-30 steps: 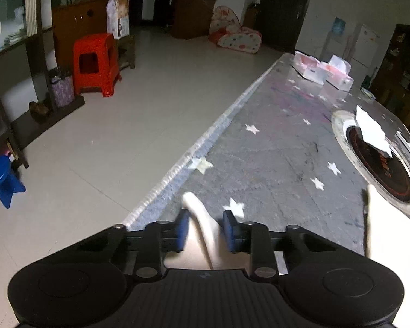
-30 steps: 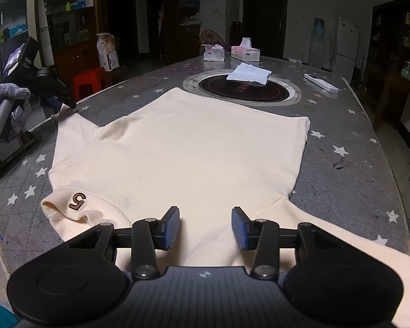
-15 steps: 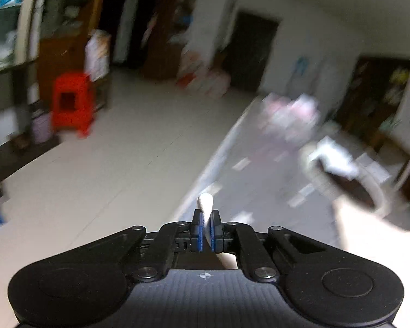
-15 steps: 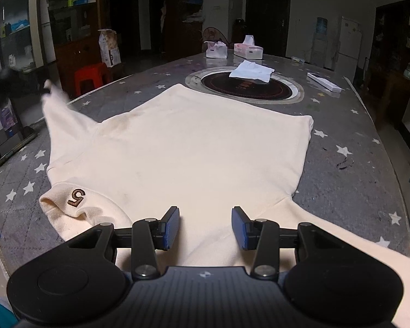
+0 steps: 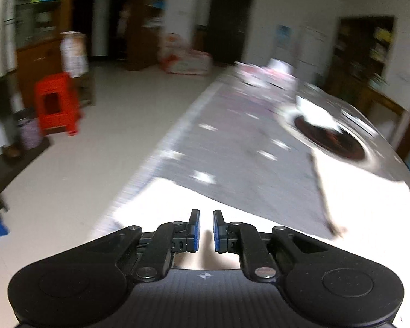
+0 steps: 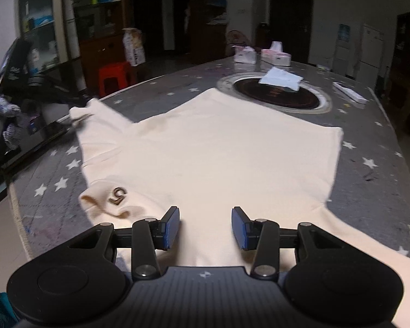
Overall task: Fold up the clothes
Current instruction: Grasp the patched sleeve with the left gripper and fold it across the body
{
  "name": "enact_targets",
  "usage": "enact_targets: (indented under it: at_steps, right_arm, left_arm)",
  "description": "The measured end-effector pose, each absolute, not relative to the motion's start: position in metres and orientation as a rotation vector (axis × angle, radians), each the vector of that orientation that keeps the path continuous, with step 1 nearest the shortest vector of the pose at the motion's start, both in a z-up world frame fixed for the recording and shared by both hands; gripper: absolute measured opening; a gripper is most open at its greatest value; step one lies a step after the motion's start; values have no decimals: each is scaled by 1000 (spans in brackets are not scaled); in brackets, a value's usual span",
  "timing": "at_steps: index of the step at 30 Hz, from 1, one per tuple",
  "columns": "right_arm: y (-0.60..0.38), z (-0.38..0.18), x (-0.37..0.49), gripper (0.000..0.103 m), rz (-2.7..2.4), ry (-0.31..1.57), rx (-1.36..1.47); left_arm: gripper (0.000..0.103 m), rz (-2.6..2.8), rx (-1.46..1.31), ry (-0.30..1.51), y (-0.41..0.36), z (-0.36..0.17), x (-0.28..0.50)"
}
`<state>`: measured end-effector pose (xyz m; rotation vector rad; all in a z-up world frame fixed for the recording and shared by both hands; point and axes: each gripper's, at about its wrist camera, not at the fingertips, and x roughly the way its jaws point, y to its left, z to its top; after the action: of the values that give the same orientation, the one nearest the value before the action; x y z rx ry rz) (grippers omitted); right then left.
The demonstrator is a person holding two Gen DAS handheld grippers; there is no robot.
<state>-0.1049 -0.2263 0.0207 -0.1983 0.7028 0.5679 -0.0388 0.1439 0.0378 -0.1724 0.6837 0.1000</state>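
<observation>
A cream long-sleeved knit top [image 6: 213,150] lies spread flat on the round grey table with a white star pattern [image 6: 369,161], its collar bearing a dark embroidered mark [image 6: 117,195] near the camera. The right gripper [image 6: 205,227] hovers just above the near edge of the top, its blue-padded fingers [image 6: 170,227] wide apart and holding nothing. The left gripper [image 5: 205,231], seen through motion blur, has its jaws a small gap apart with nothing between them, over a bright stretch of the same fabric [image 5: 259,207]. A white folded cloth [image 6: 281,78] rests on the dark round hotplate [image 6: 276,94] at the table's centre. A red plastic stool [image 5: 57,104] stands on the floor beyond.
</observation>
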Motion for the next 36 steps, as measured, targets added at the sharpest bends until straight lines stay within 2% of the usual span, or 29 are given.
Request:
enact_targets:
  at_steps: [6,11,23,27,36]
  right_arm:
    - [-218,14,-113,41,592,719,-228]
    - [-221,19,-116,41,593,712,-212]
    - [-219,20,-134,41,635,704,-234]
    - [-224,14,-134,41,636,741,-195]
    - [-250,29,-143,41,587,698,-108]
  left_arm:
    - [12,56,-77,716,108,20,-29]
    - [12,53,-123,735,105,30,-29]
    - [13,-267,-113,710,21,34,-52]
    - [13,-286,-83,742,10,20,-56]
    - [19,-312,-78,716,2,25,-63]
